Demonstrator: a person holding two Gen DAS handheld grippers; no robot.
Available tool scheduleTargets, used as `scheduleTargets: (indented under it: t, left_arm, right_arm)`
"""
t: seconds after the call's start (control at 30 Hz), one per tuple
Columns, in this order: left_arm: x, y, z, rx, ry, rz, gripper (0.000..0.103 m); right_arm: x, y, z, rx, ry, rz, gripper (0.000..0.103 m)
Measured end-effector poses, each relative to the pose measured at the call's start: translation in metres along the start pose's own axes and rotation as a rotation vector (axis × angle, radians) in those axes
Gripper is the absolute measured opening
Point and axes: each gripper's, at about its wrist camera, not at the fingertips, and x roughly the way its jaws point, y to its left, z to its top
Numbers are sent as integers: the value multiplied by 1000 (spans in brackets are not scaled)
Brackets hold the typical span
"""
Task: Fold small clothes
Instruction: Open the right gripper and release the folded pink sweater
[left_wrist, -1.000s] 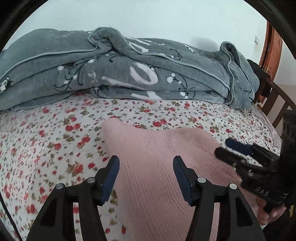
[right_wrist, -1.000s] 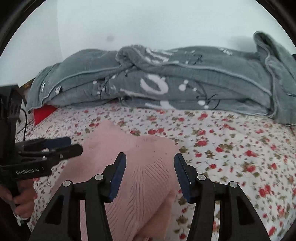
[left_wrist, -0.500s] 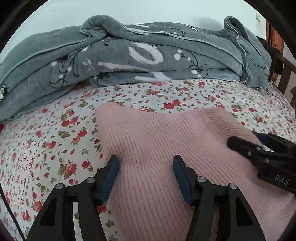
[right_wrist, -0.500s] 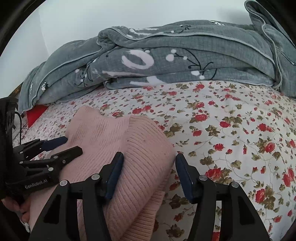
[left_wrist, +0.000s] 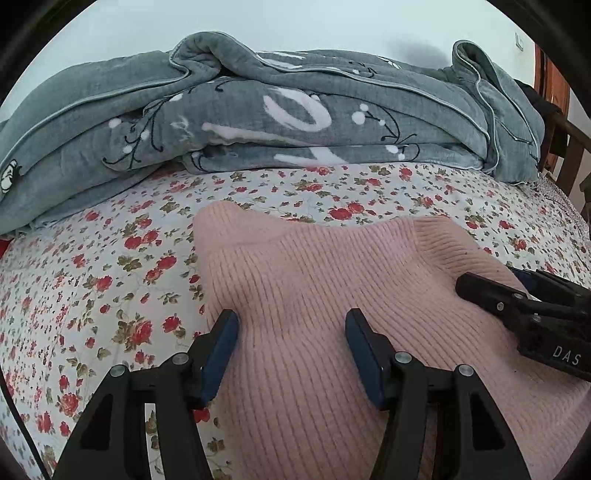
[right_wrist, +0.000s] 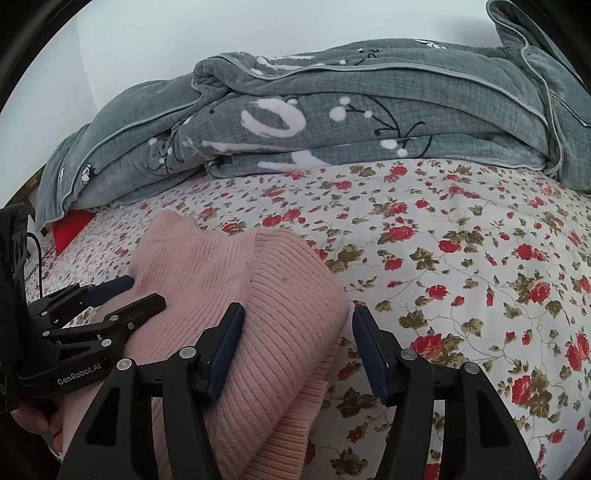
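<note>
on floral sheet (left_wrist: 110, 295) | pink sweater (left_wrist: 314, 295) now lower, flatter | left gripper (left_wrist: 291, 350) apart | right gripper (right_wrist: 297, 347) opening

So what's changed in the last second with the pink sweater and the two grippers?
Both grippers came down: the pink ribbed knit sweater now lies lower and flatter on the flowered bedsheet. The right gripper jaws are opening, sweater edge between them. The left gripper jaws stayed parted over the knit. The grey folded blanket hasn't moved.

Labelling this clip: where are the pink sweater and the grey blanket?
pink sweater (left_wrist: 314, 280), left wrist view, ribbed middle.
grey blanket (right_wrist: 332, 122), right wrist view, patterned front fold.
</note>
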Motion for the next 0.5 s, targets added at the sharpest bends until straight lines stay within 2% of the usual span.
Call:
scheduleTargets:
  t: [0.3, 0.4, 0.5]
  left_arm:
    - [-6, -1, -1, 2, 8, 23, 60]
    - [-20, -3, -6, 10, 7, 42, 60]
    - [-43, -6, -13, 11, 10, 25, 60]
  right_arm:
    - [-2, 1, 0, -2, -4, -15, 62]
    - [-8, 5, -1, -26, -3, -34, 62]
    - [-24, 11, -1, -58, 0, -68, 62]
